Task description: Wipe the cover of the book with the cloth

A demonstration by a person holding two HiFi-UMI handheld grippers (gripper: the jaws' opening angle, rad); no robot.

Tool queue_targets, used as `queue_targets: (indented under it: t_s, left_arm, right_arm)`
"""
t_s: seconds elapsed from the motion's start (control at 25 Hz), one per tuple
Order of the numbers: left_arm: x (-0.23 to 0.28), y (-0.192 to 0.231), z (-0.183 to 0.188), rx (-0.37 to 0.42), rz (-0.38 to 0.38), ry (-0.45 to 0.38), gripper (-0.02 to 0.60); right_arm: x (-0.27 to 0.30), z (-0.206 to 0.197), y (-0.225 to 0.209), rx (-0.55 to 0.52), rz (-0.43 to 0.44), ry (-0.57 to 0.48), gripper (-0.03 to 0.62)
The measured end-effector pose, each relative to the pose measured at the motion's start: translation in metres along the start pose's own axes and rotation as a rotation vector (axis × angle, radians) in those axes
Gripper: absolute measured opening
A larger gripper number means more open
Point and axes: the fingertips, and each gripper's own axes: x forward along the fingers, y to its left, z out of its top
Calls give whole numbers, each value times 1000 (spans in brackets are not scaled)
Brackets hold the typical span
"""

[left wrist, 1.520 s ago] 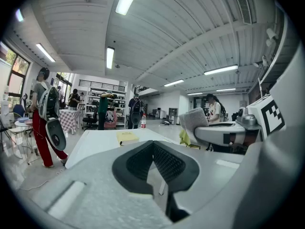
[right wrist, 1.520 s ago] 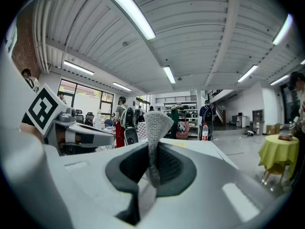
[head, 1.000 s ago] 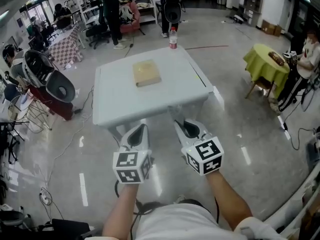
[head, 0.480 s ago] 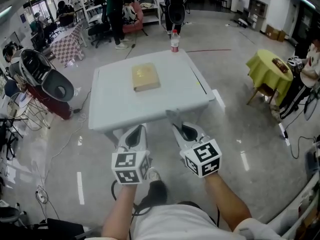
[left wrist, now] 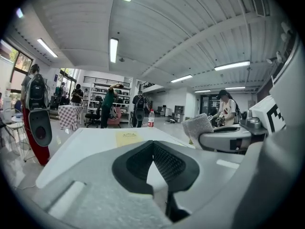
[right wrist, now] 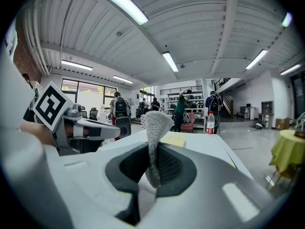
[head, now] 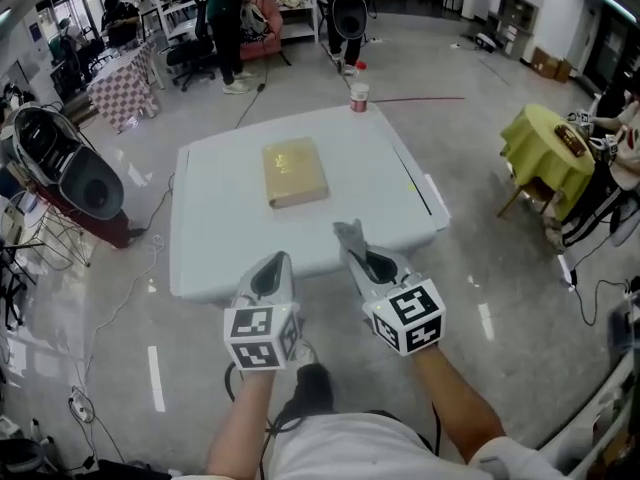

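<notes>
Because the book (head: 294, 171) lies flat on the bench (head: 215, 233), well ahead, my right hand-held gripper (head: 360, 255) pinches the cloth (head: 349, 233), free end forward, ready for wiping. My left hand-held gripper (head: 280, 263) is closed and empty.

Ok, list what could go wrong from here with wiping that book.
1. The cloth is pinched in the right tongs with only a short tuft past the tips, so hard plastic may scrape the book cover.
2. The book lies loose on the table; the left tongs are shut and empty, so it may slide under the wipe.
3. A long stroke could knock the bottle at the far edge.
</notes>
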Motion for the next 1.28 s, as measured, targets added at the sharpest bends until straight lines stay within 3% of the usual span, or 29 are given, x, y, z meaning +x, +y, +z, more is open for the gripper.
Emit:
queue_targets:
  t_s: [0.32, 0.8, 1.16, 1.28]
  left_arm:
    - [104, 71, 9, -36, -55, 61, 7]
    - [197, 151, 18, -77, -96, 100, 6]
    - [233, 166, 10, -44, -44, 131, 6]
    - [250, 173, 9, -69, -8, 131, 6]
  right_arm:
    - [123, 15, -48, -10, -20, 79, 28]
    - [255, 37, -102, -177, -10, 205, 28]
    - [316, 42, -135, -380, 70, 257, 28]
    - [341, 39, -151, -464, 102, 286, 28]
